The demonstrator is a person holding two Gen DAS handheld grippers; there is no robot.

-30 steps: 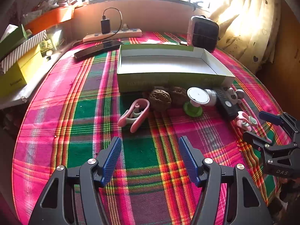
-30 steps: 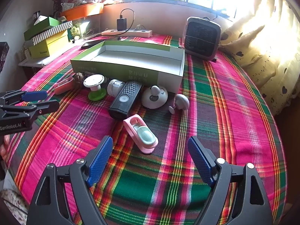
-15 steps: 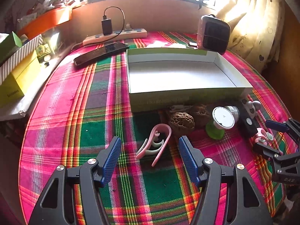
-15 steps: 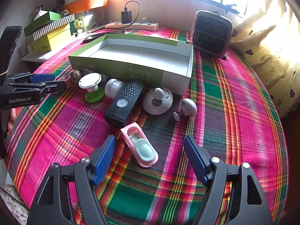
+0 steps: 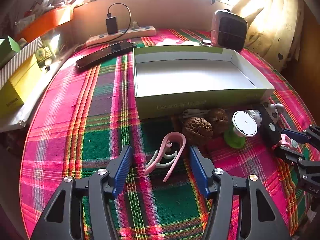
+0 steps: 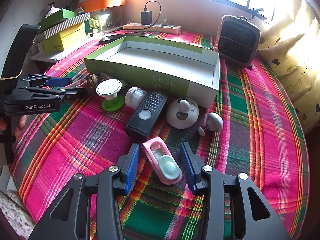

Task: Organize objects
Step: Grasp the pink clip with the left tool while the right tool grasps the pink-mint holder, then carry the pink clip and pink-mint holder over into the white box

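Left gripper (image 5: 160,166) jaws closing, wide, pads clear of pink-white curved clip (image 5: 168,156) lying between them on plaid cloth (image 5: 80,120), 6 o'clock of green tray (image 5: 200,98).
Right gripper (image 6: 160,166) jaws closing, narrow gap around pink case with pale-teal insert (image 6: 163,161), not yet pinched.

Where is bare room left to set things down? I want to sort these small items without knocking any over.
The green box is empty inside. Bare cloth lies left of it, below the phone, and on its right side, below the fan. The strip along the box's near wall is crowded: walnuts, black remote, suction holder, white knobs.
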